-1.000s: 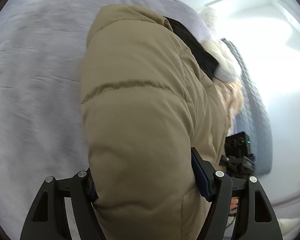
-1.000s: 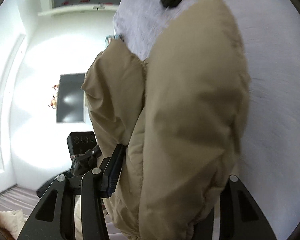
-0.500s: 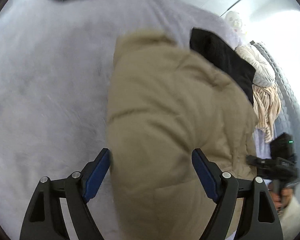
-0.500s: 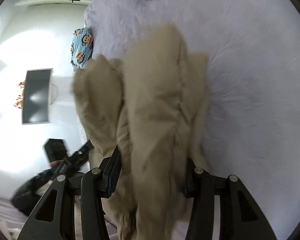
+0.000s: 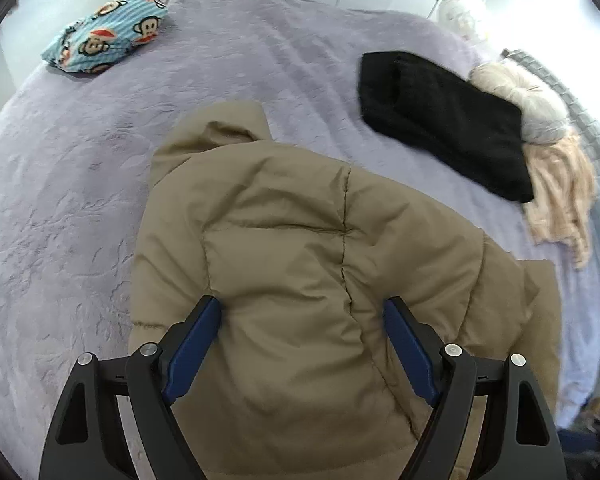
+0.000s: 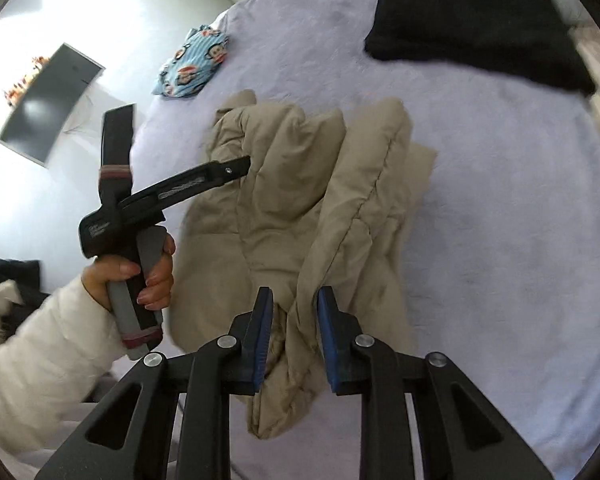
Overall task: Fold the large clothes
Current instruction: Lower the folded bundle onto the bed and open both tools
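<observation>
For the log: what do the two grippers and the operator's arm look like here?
Both grippers have black angular frames with triangular cut-outs, silver round bolts and blue pads on the fingers. Seen from the right wrist, the left tool has a grey handle with dark red bands and white lettering; the operator wears a white sleeve.

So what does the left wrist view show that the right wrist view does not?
Only the left wrist view shows the open left gripper from behind and the fluffy cream sweater. Only the right wrist view shows the hand holding the left gripper, the wall screen, and the right gripper pinching a jacket fold. Both show the tan jacket, black garment, monkey-print cloth and purple bed.
</observation>
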Available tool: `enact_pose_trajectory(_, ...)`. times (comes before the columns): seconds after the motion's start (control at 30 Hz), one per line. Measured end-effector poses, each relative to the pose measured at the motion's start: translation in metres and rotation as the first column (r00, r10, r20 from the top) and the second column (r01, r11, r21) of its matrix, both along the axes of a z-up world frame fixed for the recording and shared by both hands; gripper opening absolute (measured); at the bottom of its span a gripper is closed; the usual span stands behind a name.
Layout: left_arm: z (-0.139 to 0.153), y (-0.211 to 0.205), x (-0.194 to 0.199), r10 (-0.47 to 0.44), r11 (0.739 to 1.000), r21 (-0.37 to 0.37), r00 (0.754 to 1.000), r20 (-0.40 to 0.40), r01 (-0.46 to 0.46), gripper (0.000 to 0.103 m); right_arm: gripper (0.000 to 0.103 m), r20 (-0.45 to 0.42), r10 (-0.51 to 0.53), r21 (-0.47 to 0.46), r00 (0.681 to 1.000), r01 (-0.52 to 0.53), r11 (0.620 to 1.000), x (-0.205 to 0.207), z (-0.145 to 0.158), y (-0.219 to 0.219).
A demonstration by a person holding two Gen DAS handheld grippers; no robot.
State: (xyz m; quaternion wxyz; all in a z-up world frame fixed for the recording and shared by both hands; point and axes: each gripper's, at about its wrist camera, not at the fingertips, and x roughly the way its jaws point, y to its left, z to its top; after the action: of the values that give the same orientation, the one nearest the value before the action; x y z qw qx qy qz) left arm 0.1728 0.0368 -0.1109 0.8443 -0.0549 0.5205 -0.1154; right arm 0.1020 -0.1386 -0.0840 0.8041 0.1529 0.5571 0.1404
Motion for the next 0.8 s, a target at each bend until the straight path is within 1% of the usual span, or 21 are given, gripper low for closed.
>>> enact_pose_trajectory(0.07, -0.005, -0.007, 0.0, 0.023, 0.999, 0.044, 1.0, 0.004, -0.023, 0.084, 0.025, 0.011, -0.036, 0.01, 0.999, 0.036, 0.999, -0.007, 0.008, -0.003)
enact_pose_trajectory(0.1, -0.007, -0.009, -0.001, 0.035, 0.998, 0.06, 0.999, 0.008, -0.036, 0.084, 0.025, 0.002, -0.033, 0.018, 0.999, 0.033, 0.999, -0.002, 0.007, 0.01)
enact_pose_trajectory(0.13, -0.01, -0.005, -0.003, 0.044, 0.997, 0.069, 0.999, 0.008, -0.044, 0.084, 0.025, -0.025, -0.018, 0.037, 1.0, 0.018, 0.999, -0.005, 0.007, 0.012)
enact_pose_trajectory(0.17, -0.01, -0.009, -0.001, 0.055, 0.996, 0.075, 0.998, 0.01, -0.056, 0.084, 0.025, -0.052, -0.003, 0.054, 0.999, 0.006, 0.999, -0.009, 0.006, 0.018)
enact_pose_trajectory(0.2, -0.011, -0.008, -0.002, 0.063, 0.995, 0.08, 0.998, 0.011, -0.064, 0.084, 0.026, -0.083, 0.012, 0.067, 0.996, -0.007, 0.998, -0.013, 0.0, 0.024)
enact_pose_trajectory(0.23, -0.015, -0.002, -0.007, 0.066, 0.994, 0.082, 0.998, 0.01, -0.067, 0.084, 0.026, -0.12, 0.028, 0.061, 0.992, -0.02, 0.998, -0.017, -0.013, 0.031)
enact_pose_trajectory(0.27, -0.013, -0.001, -0.006, 0.07, 0.995, 0.076, 0.997, 0.008, -0.071, 0.084, 0.026, -0.131, 0.03, 0.042, 0.991, -0.024, 0.999, -0.02, -0.017, 0.035)
enact_pose_trajectory(0.3, -0.009, 0.001, -0.007, 0.071, 0.996, 0.057, 0.997, 0.013, -0.072, 0.084, 0.025, -0.135, 0.025, 0.003, 0.991, -0.025, 1.0, -0.02, -0.027, 0.037)
enact_pose_trajectory(0.33, -0.006, 0.004, -0.01, 0.07, 0.997, 0.038, 0.997, 0.02, -0.07, 0.084, 0.025, -0.136, 0.004, -0.073, 0.991, -0.015, 0.997, -0.018, -0.039, 0.035)
enact_pose_trajectory(0.37, 0.0, 0.006, -0.011, 0.059, 0.998, -0.002, 0.998, 0.033, -0.059, 0.084, 0.018, -0.139, -0.014, -0.101, 0.99, 0.0, 0.995, -0.015, -0.046, 0.032)
enact_pose_trajectory(0.4, 0.005, 0.007, -0.012, 0.031, 0.999, -0.046, 0.998, 0.049, -0.029, 0.084, 0.008, -0.156, -0.05, -0.098, 0.987, 0.035, 0.995, -0.011, -0.058, 0.022)
enact_pose_trajectory(0.43, 0.008, 0.005, -0.013, 0.008, 0.998, -0.065, 0.998, 0.058, -0.004, 0.084, 0.007, -0.172, -0.073, -0.078, 0.982, 0.06, 0.995, -0.008, -0.067, 0.013)
enact_pose_trajectory(0.47, 0.01, -0.003, -0.012, -0.05, 0.996, -0.072, 0.997, 0.066, 0.054, 0.084, 0.006, -0.178, -0.08, -0.075, 0.981, 0.067, 0.995, -0.006, -0.072, 0.008)
enact_pose_trajectory(0.5, 0.01, -0.012, -0.011, -0.091, 0.994, -0.056, 0.994, 0.063, 0.095, 0.084, 0.006, -0.178, -0.077, -0.087, 0.981, 0.062, 0.994, -0.004, -0.079, 0.004)
enact_pose_trajectory(0.57, 0.002, -0.029, -0.006, -0.142, 0.99, -0.016, 0.989, 0.045, 0.143, 0.084, 0.005, -0.174, -0.061, -0.117, 0.983, 0.041, 0.992, -0.002, -0.09, 0.001)
enact_pose_trajectory(0.6, -0.004, -0.037, -0.003, -0.15, 0.989, 0.005, 0.988, 0.033, 0.15, 0.084, 0.004, -0.175, -0.067, -0.122, 0.982, 0.046, 0.991, 0.0, -0.096, -0.001)
enact_pose_trajectory(0.73, -0.019, -0.054, 0.009, -0.126, 0.991, 0.049, 0.992, 0.0, 0.126, 0.084, 0.003, -0.182, -0.13, -0.111, 0.975, 0.111, 0.988, 0.003, -0.109, -0.018)
enact_pose_trajectory(0.8, -0.022, -0.058, 0.01, -0.125, 0.989, 0.073, 0.992, -0.01, 0.125, 0.084, 0.002, -0.194, -0.139, -0.102, 0.971, 0.121, 0.988, 0.003, -0.111, -0.022)
